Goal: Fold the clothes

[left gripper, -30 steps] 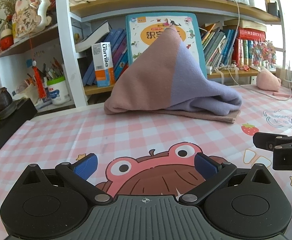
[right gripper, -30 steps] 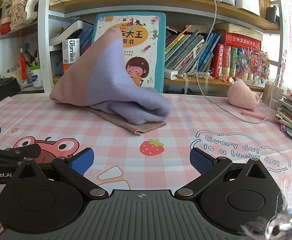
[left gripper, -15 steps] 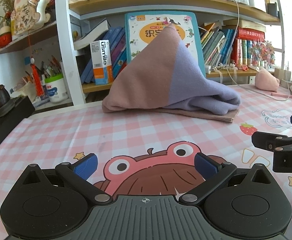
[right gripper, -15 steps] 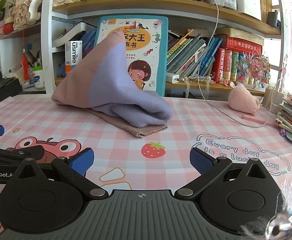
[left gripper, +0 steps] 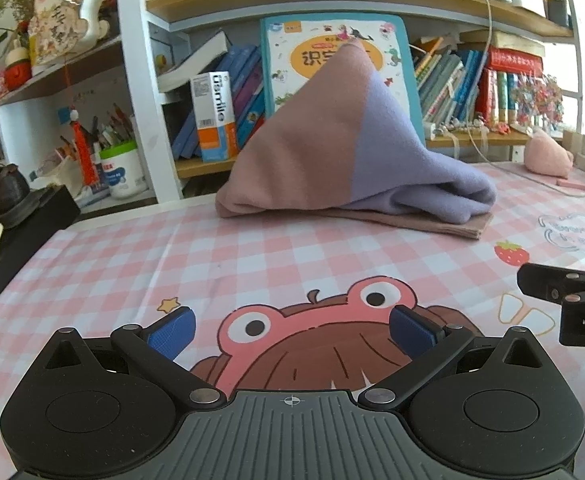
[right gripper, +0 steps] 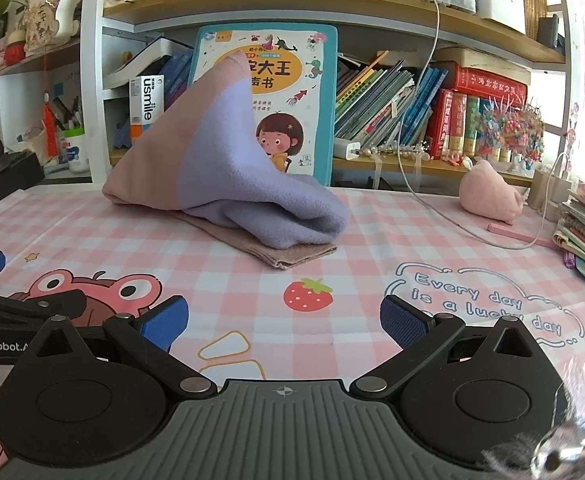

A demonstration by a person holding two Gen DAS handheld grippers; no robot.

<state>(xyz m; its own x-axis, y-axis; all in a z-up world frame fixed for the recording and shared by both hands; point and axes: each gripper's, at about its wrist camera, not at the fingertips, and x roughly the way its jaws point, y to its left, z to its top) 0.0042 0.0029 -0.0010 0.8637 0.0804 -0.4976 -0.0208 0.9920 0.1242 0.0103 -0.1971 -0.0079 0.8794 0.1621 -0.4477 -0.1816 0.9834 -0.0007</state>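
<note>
Clothes (left gripper: 344, 160): soft fleecy pink/lilac heap, peaked up vs. the picture book (left gripper: 332, 52) on a checked tablecloth (left gripper: 140, 256). My left gripper (left gripper: 291, 330) & right gripper (right gripper: 284, 320) both gape wide, holding nothing.

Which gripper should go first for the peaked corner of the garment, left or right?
Left, marginally. Both grippers are open and empty, short of the garment. In the left gripper view its peak sits nearly centred ahead; in the right gripper view the peak lies off to the left, with the lavender fold nearer.

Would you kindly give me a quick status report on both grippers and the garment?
Left gripper open, empty. Right gripper open, empty. Pink-and-lavender garment heaped, peak against the children's book, untouched. Bare tablecloth between, nothing blocking.
</note>
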